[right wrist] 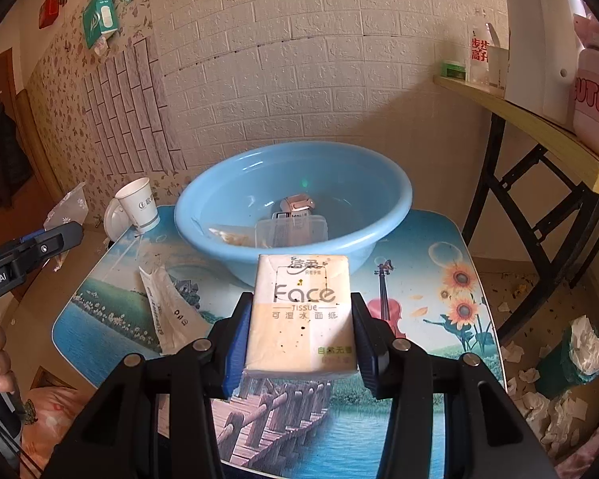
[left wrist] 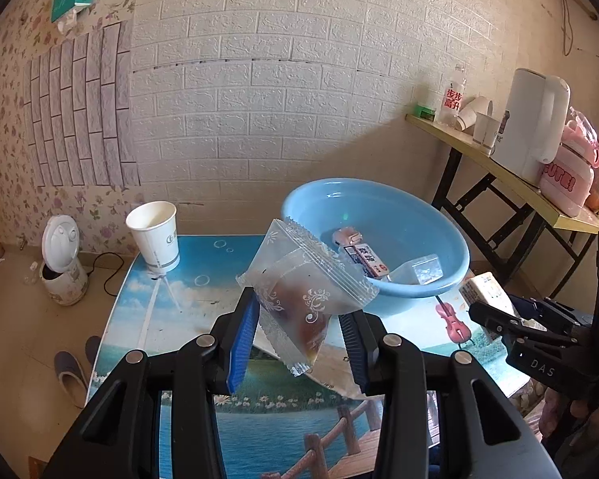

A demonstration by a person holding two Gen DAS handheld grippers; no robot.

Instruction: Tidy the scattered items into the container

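Note:
My left gripper [left wrist: 299, 311] is shut on a clear snack packet [left wrist: 299, 283] with a brown pastry inside, held above the table in front of the blue basin [left wrist: 455, 235]. My right gripper [right wrist: 301, 303] is shut on a pack of Face tissues [right wrist: 303, 315], also raised just in front of the basin [right wrist: 399, 207]. Inside the basin lie a pink toy car [right wrist: 297, 202], a small carton [left wrist: 365, 263] and a clear plastic bag [left wrist: 427, 267]. A white flat wrapper [right wrist: 167, 311] lies on the table to the left. Each gripper shows at the edge of the other's view.
A paper cup [left wrist: 155, 235] stands at the table's far left corner. The low table [right wrist: 419, 247] has a printed landscape top. At the right, a side table carries a white kettle [left wrist: 531, 119], a bottle and cups. On the floor are a rice cooker [left wrist: 62, 263], slippers and a bin [right wrist: 575, 359].

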